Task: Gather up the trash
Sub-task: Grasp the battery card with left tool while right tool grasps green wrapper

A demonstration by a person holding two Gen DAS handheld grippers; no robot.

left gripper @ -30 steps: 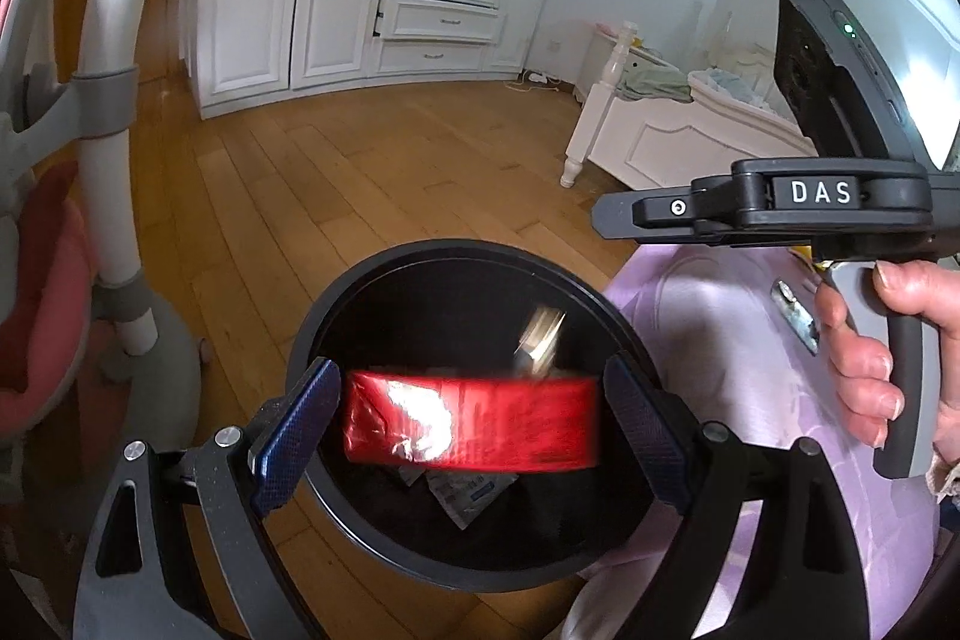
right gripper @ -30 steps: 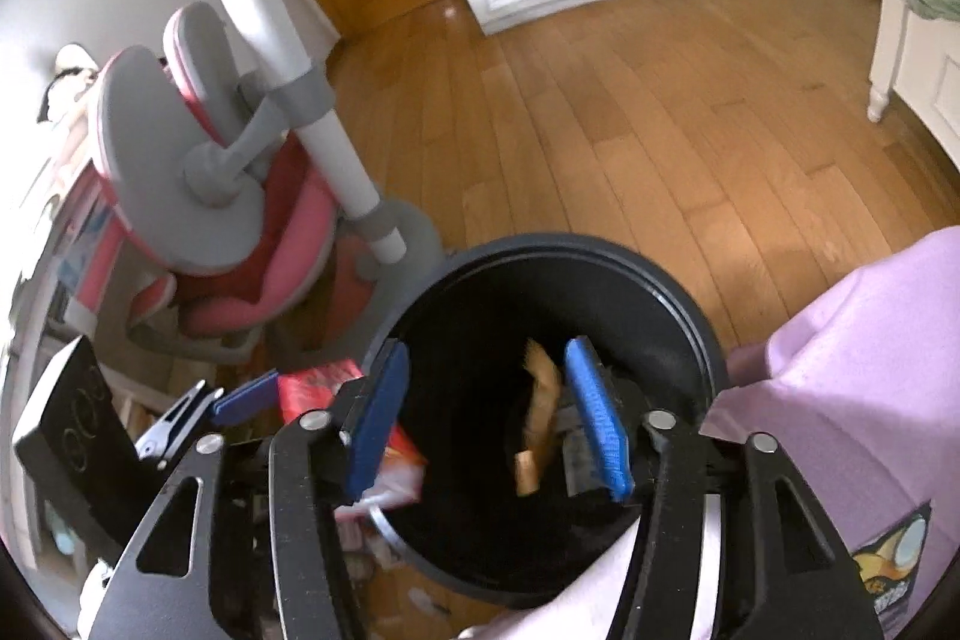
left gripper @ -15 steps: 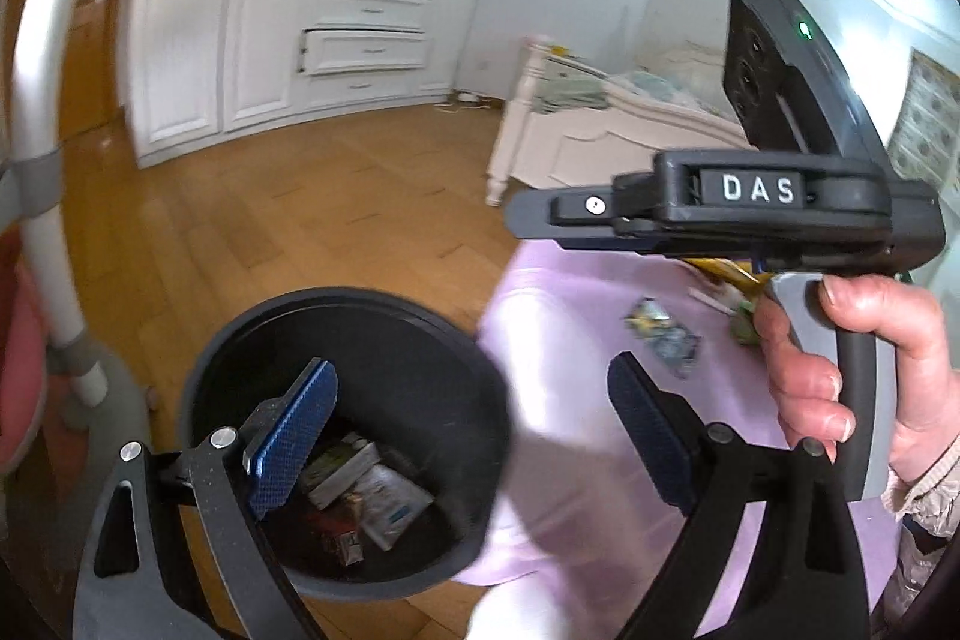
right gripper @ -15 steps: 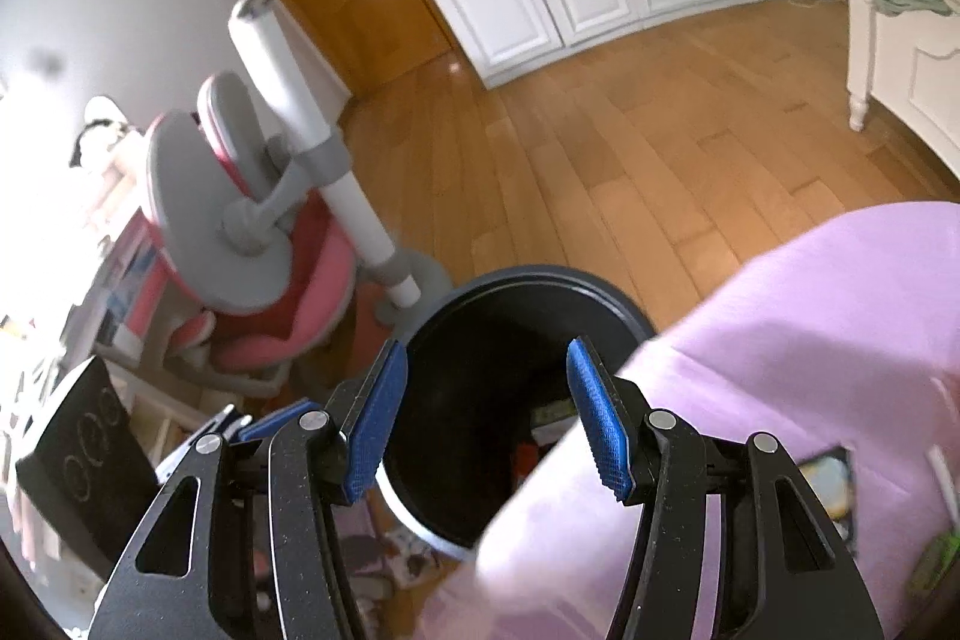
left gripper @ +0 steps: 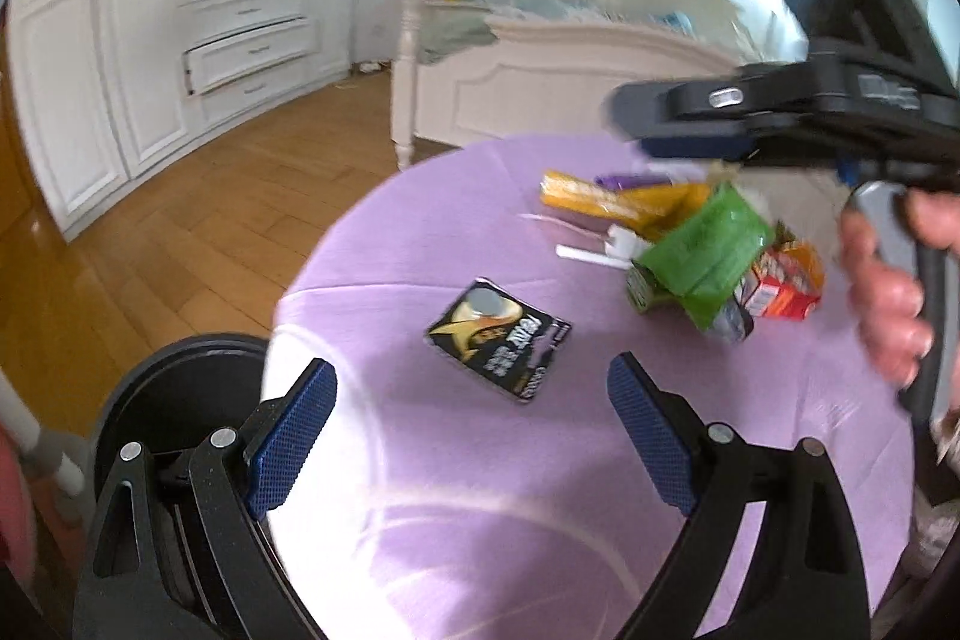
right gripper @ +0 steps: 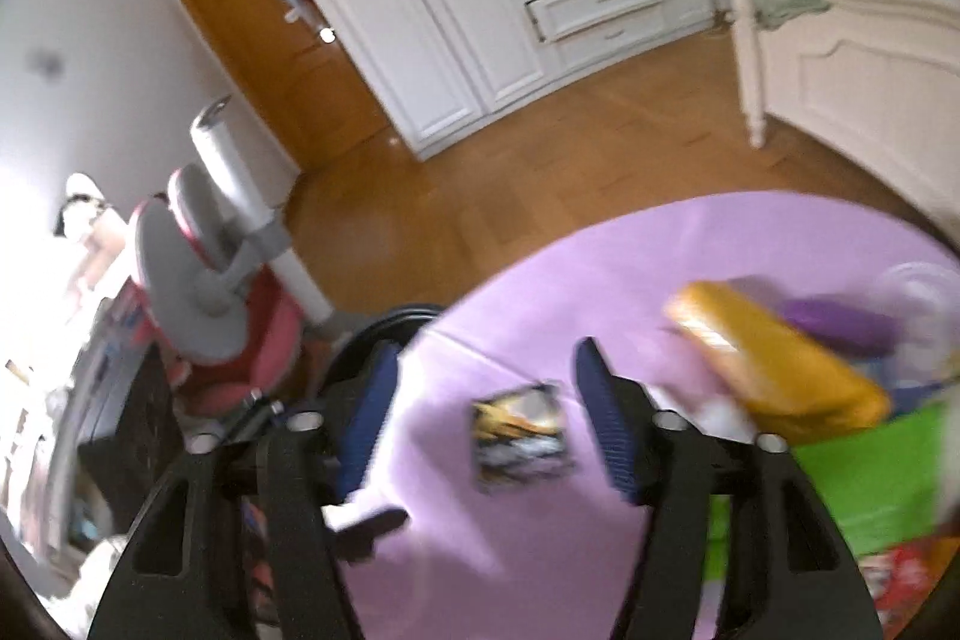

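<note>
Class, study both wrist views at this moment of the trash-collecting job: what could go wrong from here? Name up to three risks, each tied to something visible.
1. The black-and-gold packet lies flat on the purple tablecloth; the open left gripper may pinch cloth along with it.
2. The green bag leans among other wrappers, such as the orange carton; grabbing one may knock neighbours off.
3. The black bin sits partly under the table edge, so drops might miss.

We look down at a slant from both wrists, close over the purple table [left gripper: 492, 520] [right gripper: 540, 292]. Both views share the black packet [left gripper: 498, 334] [right gripper: 521, 435], the bin [left gripper: 180, 370] [right gripper: 384, 334] and the bed [left gripper: 540, 64] [right gripper: 852, 58].
</note>
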